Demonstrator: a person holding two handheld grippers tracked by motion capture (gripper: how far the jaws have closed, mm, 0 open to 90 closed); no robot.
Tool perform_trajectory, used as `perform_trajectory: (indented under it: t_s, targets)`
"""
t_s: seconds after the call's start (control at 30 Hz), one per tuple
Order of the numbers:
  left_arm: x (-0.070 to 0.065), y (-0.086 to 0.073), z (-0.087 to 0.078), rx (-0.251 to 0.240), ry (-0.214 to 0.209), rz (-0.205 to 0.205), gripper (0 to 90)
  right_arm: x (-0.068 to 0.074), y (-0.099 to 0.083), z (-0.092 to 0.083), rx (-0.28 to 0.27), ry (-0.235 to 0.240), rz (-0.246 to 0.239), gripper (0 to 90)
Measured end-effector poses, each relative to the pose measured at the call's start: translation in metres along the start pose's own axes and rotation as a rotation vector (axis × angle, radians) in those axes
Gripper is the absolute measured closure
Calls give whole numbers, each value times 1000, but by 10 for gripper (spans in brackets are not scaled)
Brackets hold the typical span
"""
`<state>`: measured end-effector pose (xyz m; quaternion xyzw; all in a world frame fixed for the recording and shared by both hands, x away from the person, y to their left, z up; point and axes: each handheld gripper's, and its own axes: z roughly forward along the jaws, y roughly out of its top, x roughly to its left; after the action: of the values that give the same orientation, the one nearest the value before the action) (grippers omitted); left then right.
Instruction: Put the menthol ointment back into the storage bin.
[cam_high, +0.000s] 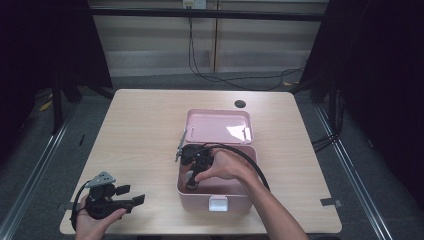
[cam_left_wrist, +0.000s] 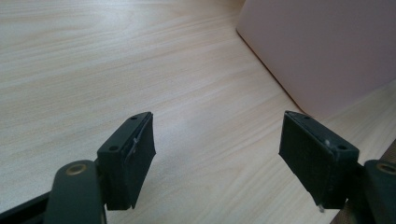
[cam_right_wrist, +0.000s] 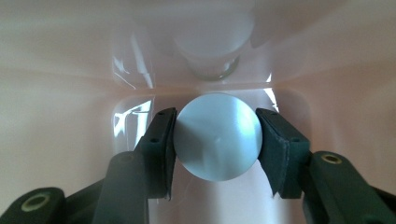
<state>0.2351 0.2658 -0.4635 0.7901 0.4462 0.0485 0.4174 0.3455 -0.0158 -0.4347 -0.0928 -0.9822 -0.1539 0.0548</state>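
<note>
In the right gripper view the right gripper (cam_right_wrist: 217, 137) is clamped on a white cap (cam_right_wrist: 218, 136), a round disc seen face-on, one pad (cam_right_wrist: 161, 149) pressing its left edge and the other its right edge, so the grip runs straight across its width. The disc faces the camera, which I take to mean the bottle beneath runs away along the jaws' own line, its long axis in line with the reach; the body itself is hidden behind the cap. Beyond it lies the glossy floor and wall of the pink box (cam_right_wrist: 70, 70), with a blurred reflection of the cap above. From the high view the right gripper (cam_high: 194, 172) points down into the box (cam_high: 240, 200), whose lid (cam_high: 218, 126) stands open at the far side, so the way out is straight up. The left gripper (cam_high: 135, 200) rests low on the table (cam_high: 140, 125), well left of the box, jaws wide apart and empty
</note>
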Motion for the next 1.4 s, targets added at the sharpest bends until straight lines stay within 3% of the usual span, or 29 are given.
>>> perform_trajectory:
  t_s: [0.4, 0.43, 0.53, 1.1, 1.4]
  targets:
    - [0, 0, 0, -1, 0, 1, 264, -2, 0, -6, -19, -2, 12, 339]
    - [0, 0, 0, 1, -2, 0, 265, 0, 0, -8, -14, 0, 37, 308]
    - [0, 0, 0, 0, 0, 0, 265, -1, -1, -11, -20, -1, 22, 289]
    - [0, -1, -1, -1, 3, -7, 264, 2, -12, -34, -88, -7, 80, 262]
    - [1, -2, -2, -2, 4, -10, 265, 5, -30, -55, -127, -67, 120, 264]
